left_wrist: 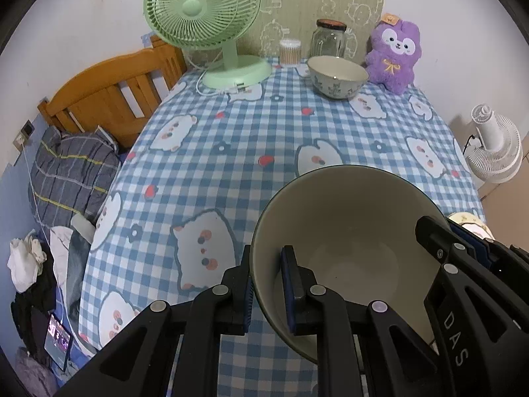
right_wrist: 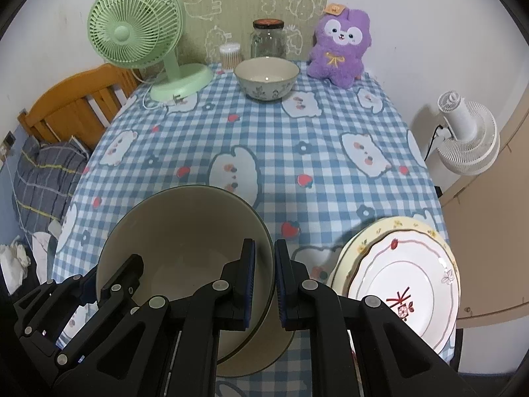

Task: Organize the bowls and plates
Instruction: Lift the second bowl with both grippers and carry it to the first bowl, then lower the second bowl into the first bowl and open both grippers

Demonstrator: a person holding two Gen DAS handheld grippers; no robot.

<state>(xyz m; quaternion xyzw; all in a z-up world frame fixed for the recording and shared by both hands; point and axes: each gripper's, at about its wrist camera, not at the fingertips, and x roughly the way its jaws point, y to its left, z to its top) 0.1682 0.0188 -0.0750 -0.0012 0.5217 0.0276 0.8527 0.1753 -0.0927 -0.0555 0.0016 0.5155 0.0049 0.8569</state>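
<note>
The large cream bowl (left_wrist: 347,251) is clamped at opposite rim sections by both grippers, the left gripper (left_wrist: 267,284) and the right gripper (right_wrist: 264,284), each narrowed to the thickness of the wall with one pad inside and one outside. It is held tilted just above the checked tablecloth (right_wrist: 297,139); its underside is hidden, so contact with the cloth cannot be judged. To its right two stacked plates (right_wrist: 406,284) are partly covered by the right gripper, and at the far edge a smaller patterned bowl (right_wrist: 266,78) is seen before a glass jar (right_wrist: 267,38).

Glossy ceramic bowl (left_wrist: 347,231), matt cloth tablecloth (left_wrist: 231,139), wood headboard (left_wrist: 109,96)
</note>
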